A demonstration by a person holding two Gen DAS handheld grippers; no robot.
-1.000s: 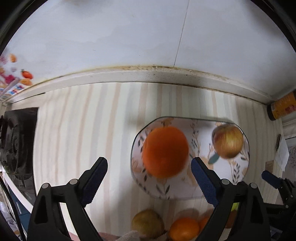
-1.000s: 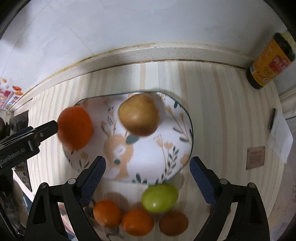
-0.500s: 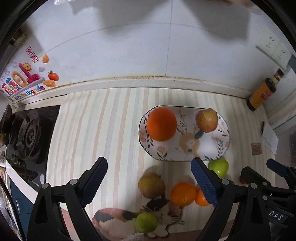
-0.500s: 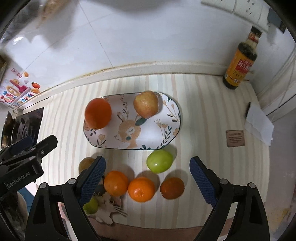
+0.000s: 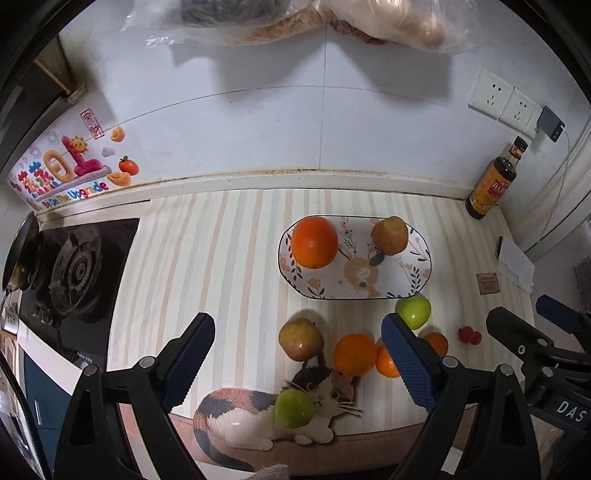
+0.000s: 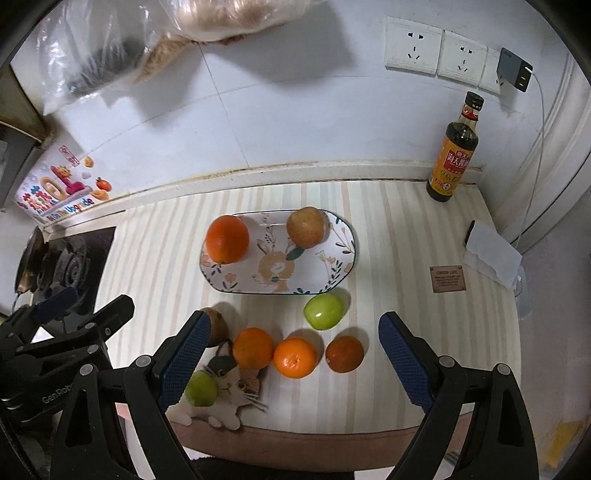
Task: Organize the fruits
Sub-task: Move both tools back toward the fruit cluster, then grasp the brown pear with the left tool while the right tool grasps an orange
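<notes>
An oval patterned plate holds a large orange at its left and a reddish apple at its right. In front of it on the striped mat lie a green apple, a brownish apple, several oranges and a second green apple. My left gripper and right gripper are both open and empty, held high above the loose fruit.
A gas stove is at the left. A sauce bottle stands at the back right by wall sockets. Folded paper lies at the right. Bags hang overhead. The counter's front edge is near.
Both grippers have pulled up and back from the plate. The large orange, blurred in front of the left gripper a second ago, now rests on the plate.
</notes>
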